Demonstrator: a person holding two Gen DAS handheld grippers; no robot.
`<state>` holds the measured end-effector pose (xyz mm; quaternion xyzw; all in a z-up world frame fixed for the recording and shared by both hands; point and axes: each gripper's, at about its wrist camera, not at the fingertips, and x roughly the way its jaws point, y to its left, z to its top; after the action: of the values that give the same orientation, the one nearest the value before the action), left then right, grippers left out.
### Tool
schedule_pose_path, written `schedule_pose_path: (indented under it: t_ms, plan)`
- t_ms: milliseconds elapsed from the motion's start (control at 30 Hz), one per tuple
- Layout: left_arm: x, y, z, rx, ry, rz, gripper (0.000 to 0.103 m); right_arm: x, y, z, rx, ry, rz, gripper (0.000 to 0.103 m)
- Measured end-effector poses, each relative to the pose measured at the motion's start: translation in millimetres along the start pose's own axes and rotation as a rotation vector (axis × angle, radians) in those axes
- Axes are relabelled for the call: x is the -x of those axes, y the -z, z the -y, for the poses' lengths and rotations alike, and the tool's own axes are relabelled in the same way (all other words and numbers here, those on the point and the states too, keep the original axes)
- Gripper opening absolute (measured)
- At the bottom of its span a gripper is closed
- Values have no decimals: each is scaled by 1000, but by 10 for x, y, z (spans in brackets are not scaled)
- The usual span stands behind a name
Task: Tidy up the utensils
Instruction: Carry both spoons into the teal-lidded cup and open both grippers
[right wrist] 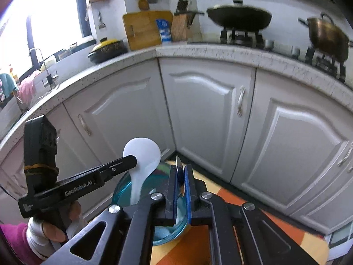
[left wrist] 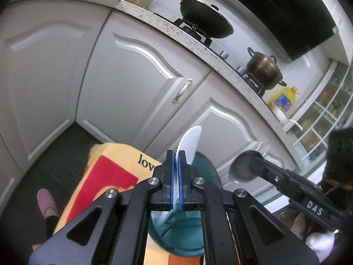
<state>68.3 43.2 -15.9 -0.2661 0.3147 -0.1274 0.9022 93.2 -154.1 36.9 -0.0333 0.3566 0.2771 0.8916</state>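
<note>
White corner-kitchen cabinets fill the background in both views, w/ a speckled countertop (right wrist: 123,66) carrying a wok (right wrist: 239,17) and a brass pot (right wrist: 326,35) on the gas hob. Nearer the cameras, a teal glass container (right wrist: 123,190) stands on an orange, yellow and red cloth (left wrist: 114,176).

The left gripper (left wrist: 176,176) is clenched on the handle of a white plastic rice spoon (left wrist: 190,141), bowl end up, handle running down into the container. That is probably so the spoon ends up standing upright. The right gripper (right wrist: 181,190) has its jaws nearly together on a thin dark utensil (right wrist: 179,167). It may be a knife or a flat handle, but the tip is too slim and blurred to say. It sits just over the container's rim, likely headed for the same place.

The right wrist view shows what the left can't: the spoon's whole round bowl, the left tool from the side, the person's hand under it, plus sink, window and a cutting board (right wrist: 145,29). The left wrist view shows the right tool only as a blurred arm beside the container. It alone shows the floor, a pink slipper (left wrist: 45,201) and a yellow oil bottle (left wrist: 284,99).
</note>
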Motion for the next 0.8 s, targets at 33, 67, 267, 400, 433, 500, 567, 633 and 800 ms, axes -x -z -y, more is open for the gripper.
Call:
schedule_pose_path:
  t_ms: [33, 67, 267, 400, 433, 500, 567, 633, 800]
  plan:
    - [5, 15, 14, -9, -4, -3, 1, -13, 9, 10, -10, -8, -3, 5]
    - [2, 27, 18, -11, -8, -7, 1, -41, 15, 23, -18, -27, -13, 5]
    - [27, 80, -7, 14, -30, -34, 14, -120, 62, 126, -94, -78, -61, 19]
    - [95, 74, 65, 7, -19, -40, 44, 4, 73, 183, -127, -90, -36, 25]
    - [113, 73, 85, 9, -13, -44, 44, 34, 79, 184, -124, -84, -34, 25]
    - [140, 76, 110, 5, -22, -53, 44, 90, 85, 189, -128, -85, -29, 25]
    - [173, 90, 147, -7, -34, -65, 44, 160, 109, 205, -139, -91, -24, 25]
    - [212, 112, 199, -27, -58, -75, 44, 248, 156, 213, -138, -86, -17, 27]
    - [313, 214, 409, -108, -129, -101, 44, 406, 284, 248, -138, -67, -13, 29]
